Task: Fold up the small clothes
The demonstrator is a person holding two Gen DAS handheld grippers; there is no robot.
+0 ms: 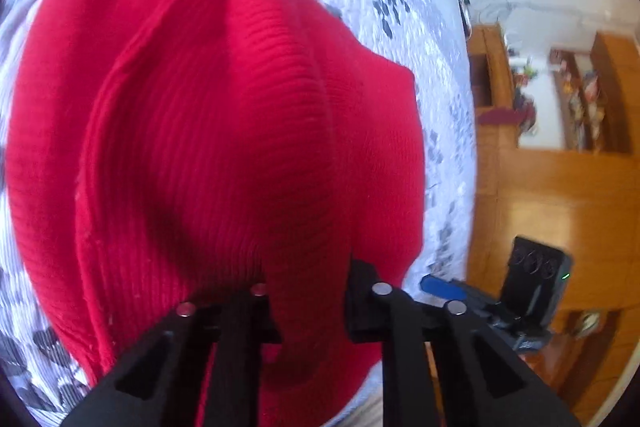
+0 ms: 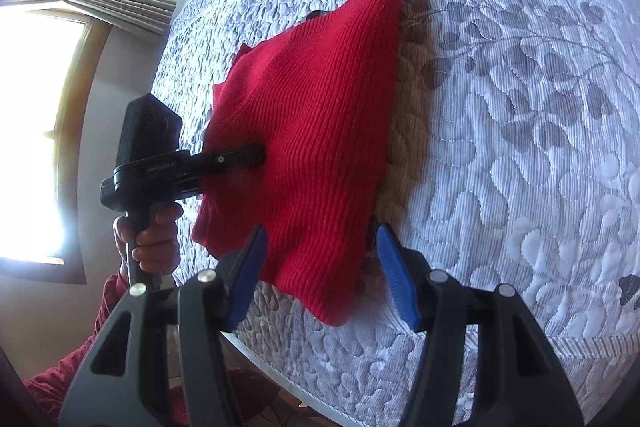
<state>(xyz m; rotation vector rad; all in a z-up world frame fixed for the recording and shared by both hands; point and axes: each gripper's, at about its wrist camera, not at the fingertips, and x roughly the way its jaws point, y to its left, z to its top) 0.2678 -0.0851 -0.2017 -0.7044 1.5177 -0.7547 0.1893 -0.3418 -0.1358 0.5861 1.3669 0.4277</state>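
Note:
A red ribbed knit garment (image 1: 208, 131) lies partly folded on the quilted bedspread (image 1: 400, 27). In the left wrist view my left gripper (image 1: 308, 291) has its fingers buried in the cloth; its tips are hidden, so its state does not show. In the right wrist view the garment (image 2: 320, 131) hangs lifted in a tent shape, and the left gripper (image 2: 248, 157) reaches into its left side. My right gripper (image 2: 320, 271) is open, its blue pads (image 2: 394, 275) on either side of the garment's near lower corner, apart from the cloth.
The grey and white leaf-patterned bedspread (image 2: 520, 107) covers the bed. Its near edge (image 2: 360, 411) runs along the bottom. A window with curtains (image 2: 48, 107) is at the left. Wooden furniture and shelves (image 1: 560, 147) stand beyond the bed's right edge.

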